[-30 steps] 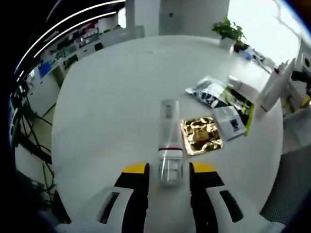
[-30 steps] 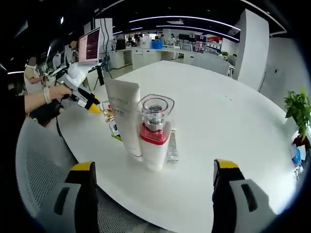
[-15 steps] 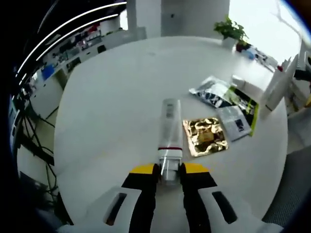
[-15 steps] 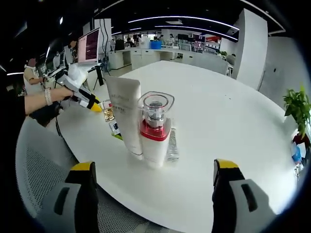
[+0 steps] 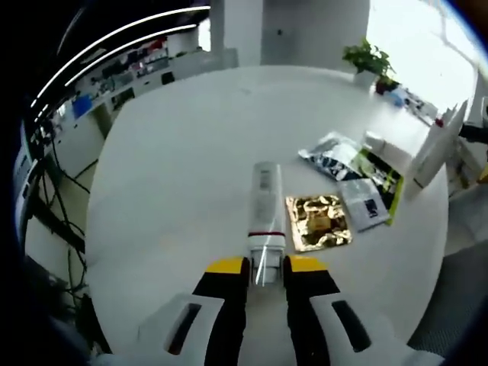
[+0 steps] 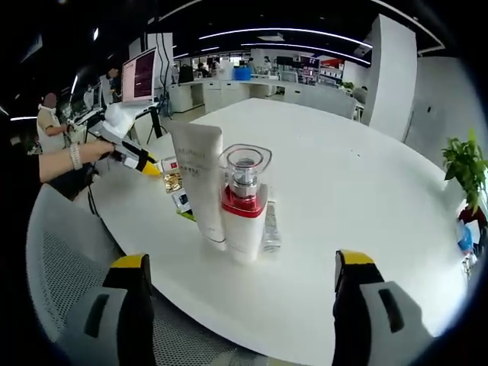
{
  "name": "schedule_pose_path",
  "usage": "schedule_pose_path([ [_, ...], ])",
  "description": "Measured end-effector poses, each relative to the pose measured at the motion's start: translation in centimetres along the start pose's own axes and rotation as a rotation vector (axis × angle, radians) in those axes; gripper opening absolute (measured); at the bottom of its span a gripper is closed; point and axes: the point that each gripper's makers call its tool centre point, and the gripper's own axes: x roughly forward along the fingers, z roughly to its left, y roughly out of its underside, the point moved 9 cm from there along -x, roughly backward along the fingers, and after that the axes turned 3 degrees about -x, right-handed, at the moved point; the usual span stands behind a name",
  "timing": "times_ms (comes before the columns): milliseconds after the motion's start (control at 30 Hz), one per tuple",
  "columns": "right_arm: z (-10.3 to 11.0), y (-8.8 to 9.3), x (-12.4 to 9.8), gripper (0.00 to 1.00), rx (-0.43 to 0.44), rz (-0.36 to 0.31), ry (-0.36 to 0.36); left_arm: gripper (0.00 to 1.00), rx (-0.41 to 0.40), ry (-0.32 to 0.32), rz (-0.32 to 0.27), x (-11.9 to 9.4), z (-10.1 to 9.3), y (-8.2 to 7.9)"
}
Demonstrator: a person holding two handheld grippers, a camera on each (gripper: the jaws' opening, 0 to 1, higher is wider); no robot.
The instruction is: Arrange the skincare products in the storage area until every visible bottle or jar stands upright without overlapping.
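My left tool (image 5: 265,266) clamps the lying bottle's (image 5: 264,206) clear cap near the bench (image 5: 168,168) edge; right tool (image 6: 239,293) gapes wide; labels unreadable.

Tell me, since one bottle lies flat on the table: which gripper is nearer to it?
Left. The left gripper has its jaws shut on the clear cap end of the lying bottle. The right gripper hangs open at the table edge, apart from it.

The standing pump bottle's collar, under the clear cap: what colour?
Red, on the white pump bottle; clearest in the right gripper view.
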Motion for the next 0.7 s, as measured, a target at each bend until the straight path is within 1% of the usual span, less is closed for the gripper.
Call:
schedule_pose_path([
  [233,0.4,-0.1,-0.3,1.00,-0.004,-0.017,-0.001,0.14,0.004,0.014,-0.018,-1.0,-0.7,-0.3],
  [333,0.6,0.0,-0.3,1.00,-0.006,-0.018,-0.004,0.14,0.029,0.012,-0.027,-1.4,-1.1,-0.4],
  [400,0.8,0.1,-0.3,1.00,-0.009,-0.010,-0.019,0.14,0.036,0.013,-0.050,-1.7,-1.4,-0.5],
  [433,0.9,0.2,-0.3,1.00,-0.008,-0.009,-0.019,0.14,0.034,0.025,-0.055,-1.9,-1.6,-0.6],
  [500,1.0,0.2,-0.3,1.00,-0.008,-0.011,-0.024,0.14,0.047,0.033,-0.048,-1.9,-2.0,-0.6],
  [567,1.2,0.2,-0.3,1.00,-0.005,-0.014,-0.028,0.14,0.079,0.030,-0.041,-2.2,-2.5,-0.7],
  [700,1.4,0.0,-0.5,1.00,-0.006,-0.035,-0.030,0.14,0.099,0.049,-0.040,-2.8,-3.2,-0.8],
])
